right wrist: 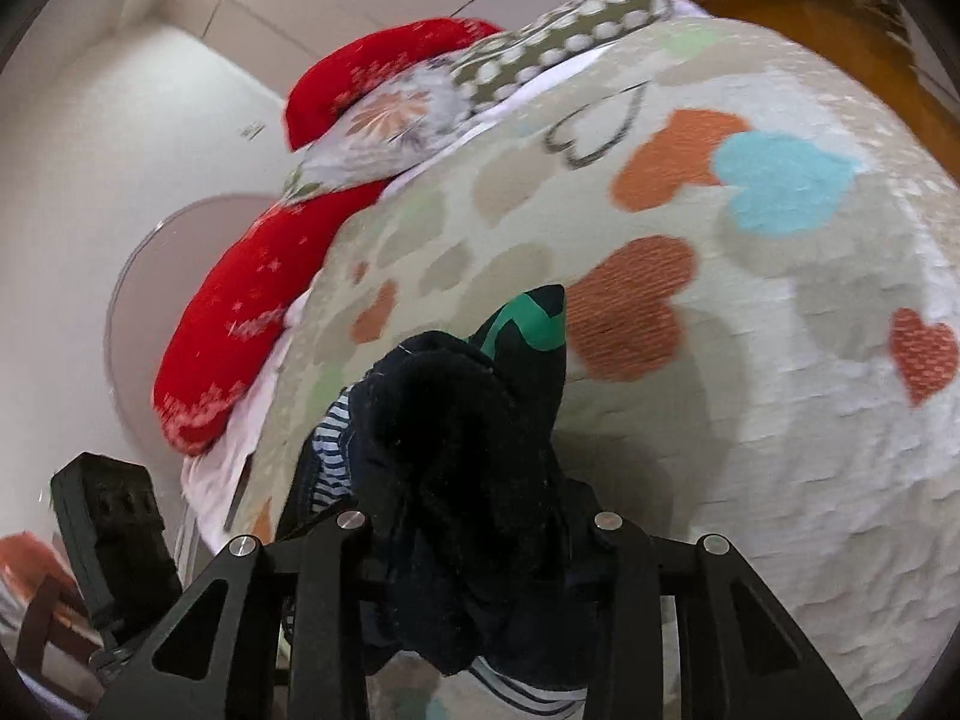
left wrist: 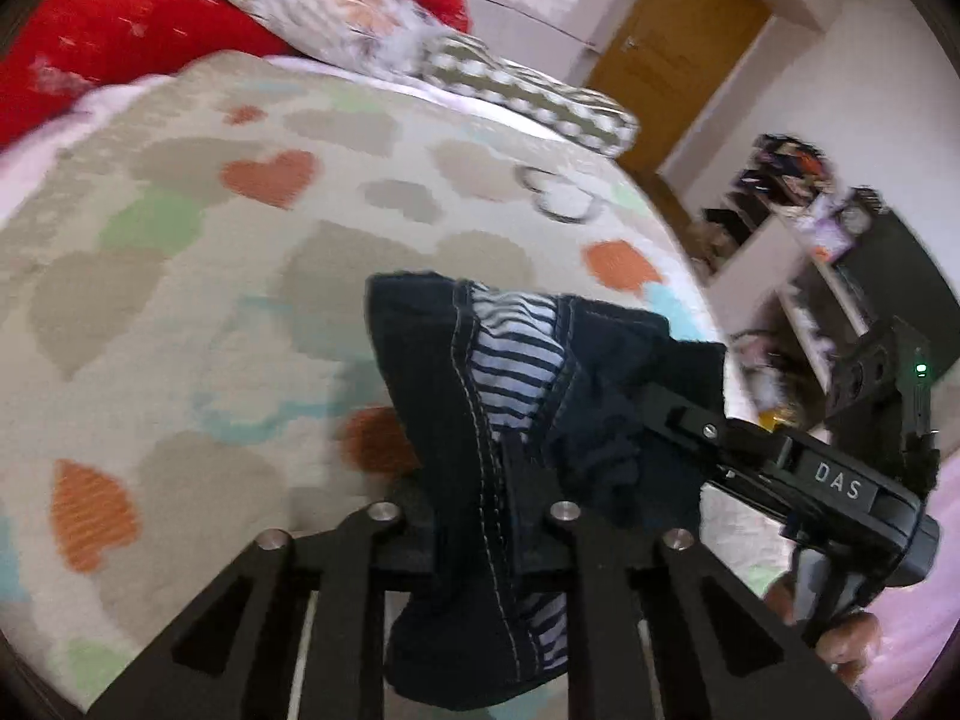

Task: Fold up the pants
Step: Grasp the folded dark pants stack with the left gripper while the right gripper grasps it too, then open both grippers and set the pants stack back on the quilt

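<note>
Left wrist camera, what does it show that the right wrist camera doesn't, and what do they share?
Only the left wrist view shows a wooden door, cluttered shelves, and the right claw from the side, gripping the pants.

Only the right wrist view shows a green zigzag patch on the dark fabric and a pale rounded panel against the wall.

Both show the dark pants with striped lining bunched in the viewing claw, the heart-print blanket, the red pillows and the dotted pillow.
</note>
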{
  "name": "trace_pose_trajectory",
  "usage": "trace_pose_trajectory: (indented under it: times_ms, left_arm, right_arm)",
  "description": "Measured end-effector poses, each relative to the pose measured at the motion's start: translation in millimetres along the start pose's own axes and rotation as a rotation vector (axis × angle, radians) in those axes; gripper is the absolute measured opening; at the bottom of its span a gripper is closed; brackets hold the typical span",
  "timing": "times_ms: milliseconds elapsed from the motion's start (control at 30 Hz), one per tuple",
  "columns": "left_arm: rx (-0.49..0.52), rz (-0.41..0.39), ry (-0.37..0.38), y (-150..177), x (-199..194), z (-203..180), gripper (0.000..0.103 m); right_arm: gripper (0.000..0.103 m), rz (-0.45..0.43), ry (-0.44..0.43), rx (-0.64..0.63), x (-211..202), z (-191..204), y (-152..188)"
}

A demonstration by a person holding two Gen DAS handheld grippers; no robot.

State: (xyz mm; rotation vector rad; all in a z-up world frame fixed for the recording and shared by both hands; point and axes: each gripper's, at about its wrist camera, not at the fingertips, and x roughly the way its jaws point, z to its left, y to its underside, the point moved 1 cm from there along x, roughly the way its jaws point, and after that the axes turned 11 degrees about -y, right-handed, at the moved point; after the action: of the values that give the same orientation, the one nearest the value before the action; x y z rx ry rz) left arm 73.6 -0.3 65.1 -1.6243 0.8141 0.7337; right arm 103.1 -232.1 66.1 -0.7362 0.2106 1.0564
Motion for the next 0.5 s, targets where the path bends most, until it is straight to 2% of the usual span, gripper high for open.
trace_pose_trajectory:
  times_ms: [33,67,100,133,167,233,333,433,500]
  left_arm:
    - [0.004,0.004,-0.045,0,3,3,0.041]
    - [0.009,0.017,-0.115,1,10,8,0.049]
    - [-0.009,0.038,-0.179,3,16,18,0.052]
    - [-0.027,0.047,-0.177,6,17,26,0.052]
    - [-0.066,0.063,-0.133,8,17,37,0.052]
    - [-0.104,0.067,-0.114,11,13,50,0.054]
    - [-0.132,0.038,-0.133,14,3,62,0.056]
    - [-0.148,0.017,-0.140,18,-7,64,0.060]
    - [-0.137,-0.005,-0.160,20,-14,62,0.061]
  right_arm:
    - [0.041,0.019,-0.001,-0.008,7,3,3]
    - [0.044,0.037,0.015,-0.014,15,5,6]
    - [0.049,0.055,0.043,-0.017,21,4,10]
    - [0.052,0.068,0.086,-0.018,27,2,15]
    - [0.054,0.063,0.117,-0.021,28,2,18]
    - [0.058,0.012,0.126,-0.023,16,4,23]
    - [0.060,-0.095,0.153,-0.038,-13,16,23]
    - [0.060,-0.187,0.185,-0.127,-38,41,18]
    - [0.060,-0.201,0.155,-0.177,-41,57,16]
